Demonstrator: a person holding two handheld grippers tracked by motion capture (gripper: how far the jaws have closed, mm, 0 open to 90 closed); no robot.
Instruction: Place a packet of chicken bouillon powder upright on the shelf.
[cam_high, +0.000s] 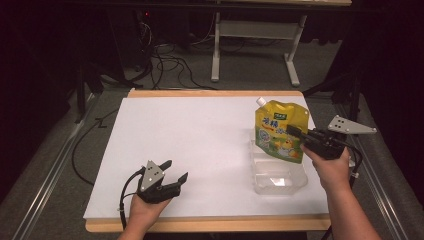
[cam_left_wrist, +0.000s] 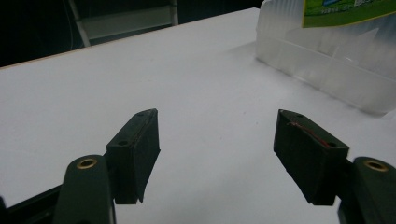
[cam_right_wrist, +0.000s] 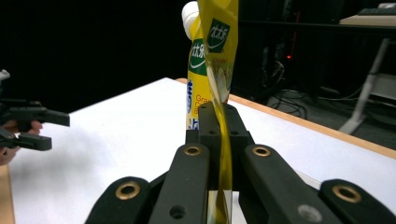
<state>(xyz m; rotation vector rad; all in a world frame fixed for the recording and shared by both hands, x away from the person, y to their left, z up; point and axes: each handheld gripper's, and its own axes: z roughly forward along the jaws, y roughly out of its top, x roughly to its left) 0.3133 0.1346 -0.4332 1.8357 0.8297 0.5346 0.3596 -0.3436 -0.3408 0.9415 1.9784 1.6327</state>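
**Ana:** On the right side of the table (cam_high: 200, 130), what has the right gripper (cam_high: 295, 133) got?

**Ben:** A yellow pouch (cam_high: 278, 131) with a white cap. The jaws are pressed together on its right edge, and the pouch stands upright over the clear tub (cam_high: 278, 179), at the tub's far end. In the right gripper view the seam of the pouch (cam_right_wrist: 219, 65) runs straight up between the two black jaws, pinched flat.

**Ana:** Does the pouch touch the tub?

**Ben:** Its lower edge overlaps the tub's far wall in the high view; I cannot tell whether it rests on it or hangs just above.

**Ana:** And the left gripper (cam_high: 174, 170)?

**Ben:** Near the front left of the table, well apart from the pouch. Its jaws are spread wide with only bare white tabletop between them. From the left gripper view, the tub (cam_left_wrist: 327, 70) sits ahead to the right, with the pouch's green bottom edge (cam_left_wrist: 348, 11) showing above its rim.

**Ana:** Anything else on the table?

**Ben:** I see just the tub and pouch.
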